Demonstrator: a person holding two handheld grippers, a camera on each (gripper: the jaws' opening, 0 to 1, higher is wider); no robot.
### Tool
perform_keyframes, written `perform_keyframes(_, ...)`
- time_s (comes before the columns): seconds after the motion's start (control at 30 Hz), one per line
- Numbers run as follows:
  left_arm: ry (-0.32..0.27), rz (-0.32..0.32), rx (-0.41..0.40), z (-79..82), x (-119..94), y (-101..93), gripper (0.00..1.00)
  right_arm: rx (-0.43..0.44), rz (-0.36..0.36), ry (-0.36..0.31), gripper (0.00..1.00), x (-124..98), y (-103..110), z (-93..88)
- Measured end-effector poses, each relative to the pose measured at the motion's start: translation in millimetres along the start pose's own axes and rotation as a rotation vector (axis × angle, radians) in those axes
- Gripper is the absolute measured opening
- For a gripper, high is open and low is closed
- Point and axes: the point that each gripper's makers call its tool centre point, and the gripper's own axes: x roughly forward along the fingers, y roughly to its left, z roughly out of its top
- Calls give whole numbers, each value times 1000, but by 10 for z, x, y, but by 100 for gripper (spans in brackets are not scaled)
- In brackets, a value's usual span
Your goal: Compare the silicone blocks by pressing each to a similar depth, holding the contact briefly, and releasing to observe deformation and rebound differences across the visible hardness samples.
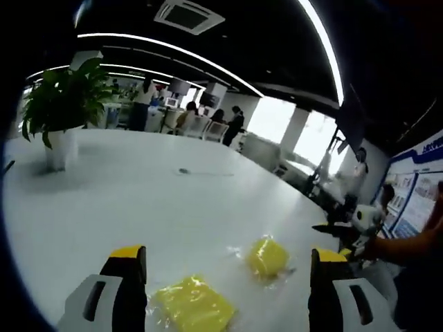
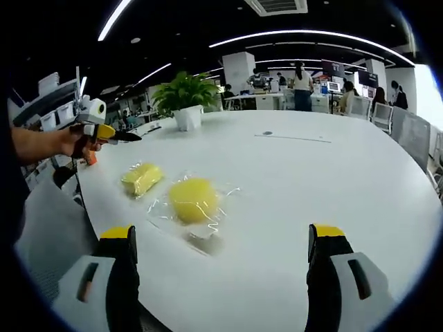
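In the left gripper view we are holding the left gripper low over the white table, its jaws standing wide apart and gripping nothing. The flat yellow block is lying in its clear wrapper just between the jaws, and the rounder yellow block a little beyond. We judge this approach is lining up a press. At the right edge the right gripper is coming in, held by a hand.

In the right gripper view we are keeping the right gripper wide open and empty, well back from both blocks. Here the rounder block is nearer and the flat one farther. This view is also showing the potted plant behind them.
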Motion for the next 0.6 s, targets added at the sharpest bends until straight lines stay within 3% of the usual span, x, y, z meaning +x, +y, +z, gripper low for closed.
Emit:
perform_keyframes(0.23, 30, -30, -36, 83, 267, -96, 100, 10, -3, -12, 96, -18, -14, 74)
perform_keyframes(0.3, 32, -43, -79, 108, 380, -133, 100, 7, -2, -12, 96, -12, -14, 72)
perform_keyframes(0.37, 45, -64, -155, 68, 468, -179, 100, 7, -2, -9, 96, -6, -13, 65)
perform_keyframes(0.6, 72, -75, -205, -51, 734, -183, 100, 16, 2, -7, 96, -33, 28, 28)
